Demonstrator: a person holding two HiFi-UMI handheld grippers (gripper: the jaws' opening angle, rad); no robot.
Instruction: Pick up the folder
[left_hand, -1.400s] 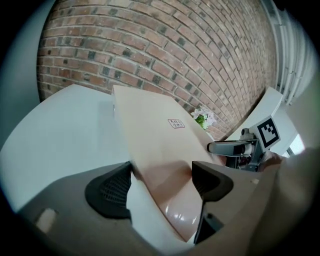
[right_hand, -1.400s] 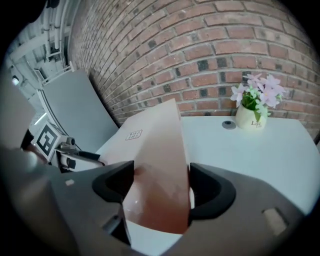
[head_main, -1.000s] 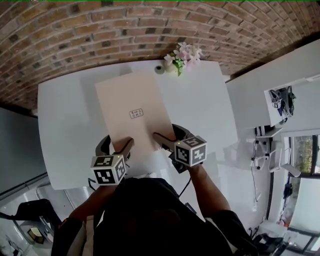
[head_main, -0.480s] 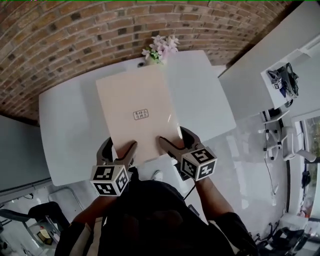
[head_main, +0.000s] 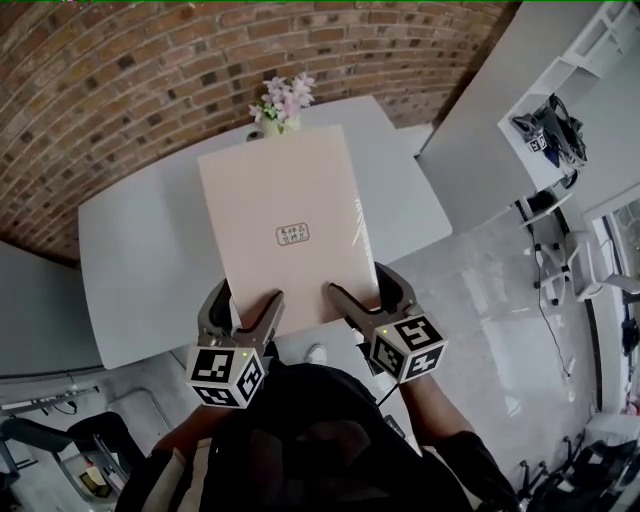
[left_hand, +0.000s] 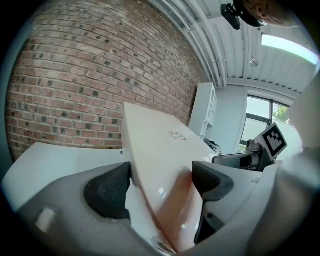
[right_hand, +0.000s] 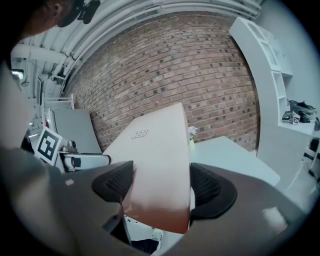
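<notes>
The beige folder (head_main: 285, 225), with a small label in its middle, hangs lifted above the white table (head_main: 140, 250), its far end near the flowers. My left gripper (head_main: 243, 308) grips its near left corner and my right gripper (head_main: 362, 298) its near right corner. In the left gripper view the folder (left_hand: 155, 145) runs slanted between the two dark pads of the left gripper (left_hand: 157, 187), which press on it. In the right gripper view the folder (right_hand: 160, 145) fills the gap between the pads of the right gripper (right_hand: 160, 187). Both sets of jaws stand wide on it.
A small vase of pink flowers (head_main: 282, 103) stands at the table's far edge against the brick wall (head_main: 150, 70). White shelving (head_main: 560, 110) with gear on it is at the right. Glossy floor (head_main: 490, 300) lies beside the table.
Both grippers have risen with the folder. It has come off the table and now looks larger and closer, and the table has dropped away beneath it.
</notes>
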